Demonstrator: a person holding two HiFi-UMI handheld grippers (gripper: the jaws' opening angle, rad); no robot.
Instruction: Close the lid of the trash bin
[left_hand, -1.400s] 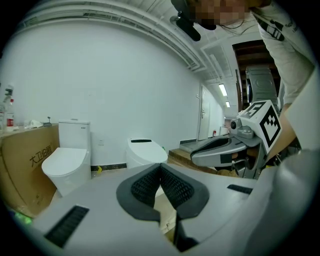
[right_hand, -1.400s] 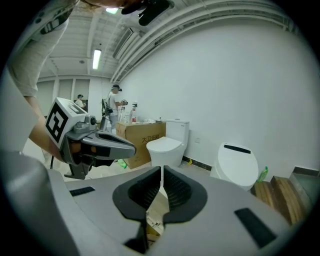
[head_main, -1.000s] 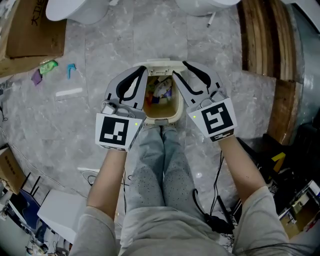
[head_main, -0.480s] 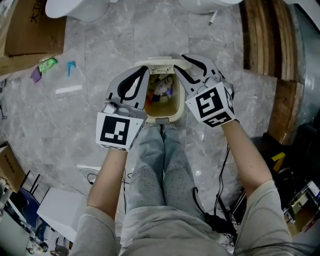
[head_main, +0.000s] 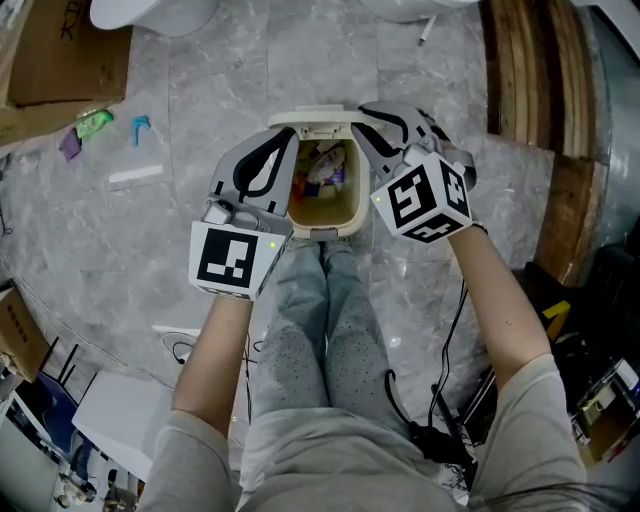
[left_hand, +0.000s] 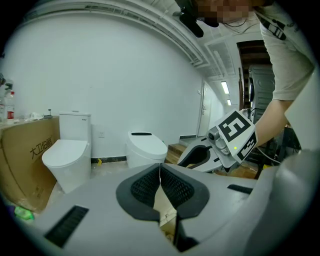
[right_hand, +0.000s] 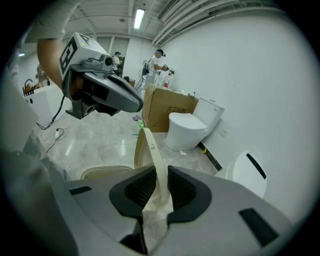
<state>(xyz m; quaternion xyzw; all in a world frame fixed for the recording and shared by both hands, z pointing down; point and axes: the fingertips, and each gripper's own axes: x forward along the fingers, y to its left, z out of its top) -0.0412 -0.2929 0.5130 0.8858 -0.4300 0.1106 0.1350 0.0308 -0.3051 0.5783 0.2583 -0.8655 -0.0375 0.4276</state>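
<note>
Not done yet. Can see the trash bin (head_main: 322, 232) on the floor (head_main: 200, 100), right in front of the legs (head_main: 320, 330), w/ its lid (right_hand: 145, 145) standing up at the far side & the top wide open. Can see trash (head_main: 325, 175) inside too. Has the right gripper (head_main: 375, 125) up at the lid: fingers narrow, just been closing, w/ the thin lid edge between them, & look pressed on it from both sides. Keeps the left gripper (head_main: 272, 150) just beside the bin's left side, fingers shut tight w/ nothing in them. Can't tell if it touches the bin; doesn't touch the lid as far as can be seen. So the reach & the grab look done, prob. Left to do: tip the lid over toward the legs, bring it down flat on top of the bin, then let go. Should go slow & follow the lid's swing, bc it prob turns from the back edge. Might slip out, being so thin. Can't tell yet if it will sit flat over the trash.
</note>
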